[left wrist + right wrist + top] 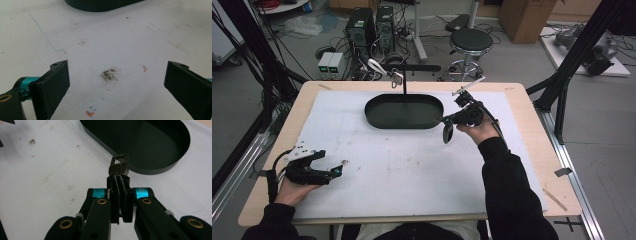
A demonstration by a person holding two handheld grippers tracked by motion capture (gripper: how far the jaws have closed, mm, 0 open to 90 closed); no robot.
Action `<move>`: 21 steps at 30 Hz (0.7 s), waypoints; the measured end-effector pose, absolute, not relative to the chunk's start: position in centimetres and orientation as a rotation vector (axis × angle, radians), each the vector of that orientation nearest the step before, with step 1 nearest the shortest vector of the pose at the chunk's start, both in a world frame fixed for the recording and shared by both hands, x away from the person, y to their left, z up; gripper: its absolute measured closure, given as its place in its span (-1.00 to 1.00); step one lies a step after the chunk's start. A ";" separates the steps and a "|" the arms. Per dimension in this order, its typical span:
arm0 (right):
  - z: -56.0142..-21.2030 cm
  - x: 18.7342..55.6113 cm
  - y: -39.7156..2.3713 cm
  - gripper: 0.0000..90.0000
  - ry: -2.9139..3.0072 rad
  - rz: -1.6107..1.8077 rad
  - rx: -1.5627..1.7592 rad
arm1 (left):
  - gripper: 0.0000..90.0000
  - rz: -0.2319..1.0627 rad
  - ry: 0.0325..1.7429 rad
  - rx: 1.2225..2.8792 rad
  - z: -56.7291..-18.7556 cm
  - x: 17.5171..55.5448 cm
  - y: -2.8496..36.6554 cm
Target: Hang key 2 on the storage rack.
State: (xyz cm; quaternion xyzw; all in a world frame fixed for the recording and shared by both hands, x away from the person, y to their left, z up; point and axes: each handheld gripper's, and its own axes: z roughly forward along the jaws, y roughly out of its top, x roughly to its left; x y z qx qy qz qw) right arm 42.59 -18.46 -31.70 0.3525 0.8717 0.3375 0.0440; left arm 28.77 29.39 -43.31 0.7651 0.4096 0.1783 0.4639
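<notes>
A small dark metal clasp with a loop at its end [119,165] sticks out from between the pads of my right gripper [119,179], which is shut on it. That gripper [447,131] hangs above the white mat, just off the right end of the black oval tray [404,111], pointing down and left. The tray [150,142] looks empty inside. My left gripper [337,171] rests low near the table's front left corner, jaws wide open with nothing between them [116,82]. Its fingers [53,87] frame bare, stained mat.
Behind the tray stands a black post with a crossbar [405,80], and a shiny metal piece [379,66] hangs at its left end. The white mat [402,170] covers most of the wooden table [532,150]. The tray's edge [100,6] lies far ahead of the left gripper.
</notes>
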 end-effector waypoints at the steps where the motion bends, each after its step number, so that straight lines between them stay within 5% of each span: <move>1: -31.6 42.7 -18.3 0.96 2.661 1.035 1.075 | -0.85 0.438 1.006 1.879 -43.3 28.8 29.4; 21: -28.3 44.6 -15.5 0.96 2.635 1.107 1.005 | -0.85 0.432 1.004 1.874 -43.4 28.8 29.5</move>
